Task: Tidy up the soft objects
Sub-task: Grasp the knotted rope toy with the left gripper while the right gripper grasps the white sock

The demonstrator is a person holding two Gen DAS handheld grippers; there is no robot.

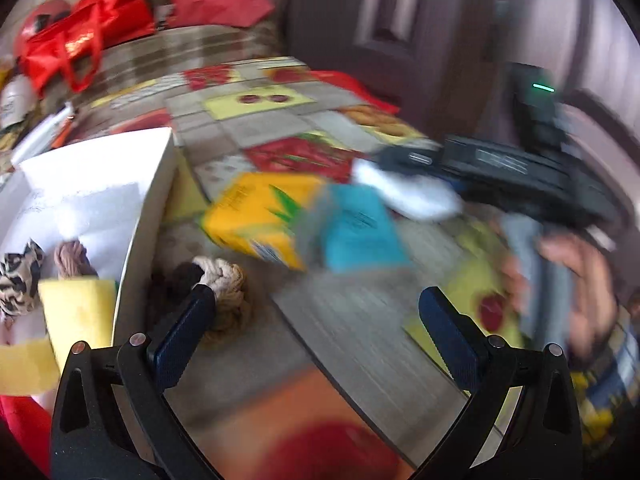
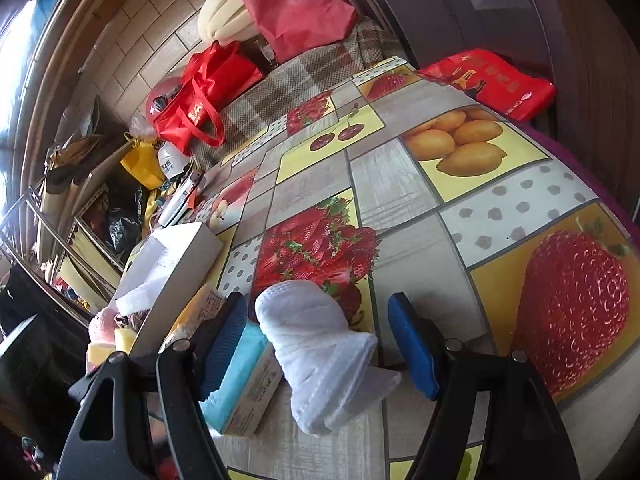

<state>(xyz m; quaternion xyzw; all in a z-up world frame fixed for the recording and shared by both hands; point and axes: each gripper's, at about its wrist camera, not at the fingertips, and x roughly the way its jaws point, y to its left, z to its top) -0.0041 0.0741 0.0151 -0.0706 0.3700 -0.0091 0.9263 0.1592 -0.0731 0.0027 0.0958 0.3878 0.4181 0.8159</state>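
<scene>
In the right wrist view my right gripper (image 2: 320,344) is open, its blue fingers on either side of a folded white cloth (image 2: 320,352) lying on the fruit-print tablecloth (image 2: 400,184). A teal sponge pack (image 2: 240,372) lies by the left finger. In the blurred left wrist view my left gripper (image 1: 316,312) is open and empty. A knotted rope (image 1: 220,280) lies by its left finger, beside the white box (image 1: 148,208). The box holds a yellow sponge (image 1: 76,312), a leopard-print cloth (image 1: 20,280) and a pink knot (image 1: 72,256). The right gripper (image 1: 500,172) shows over the white cloth (image 1: 408,192).
A yellow pack (image 1: 256,212) and the teal pack (image 1: 360,228) lie mid-table. Red bags (image 2: 200,96) and a pink bag (image 2: 296,12) stand at the table's far end. A red packet (image 2: 492,80) lies at the far right edge. Cluttered shelves (image 2: 80,208) stand to the left.
</scene>
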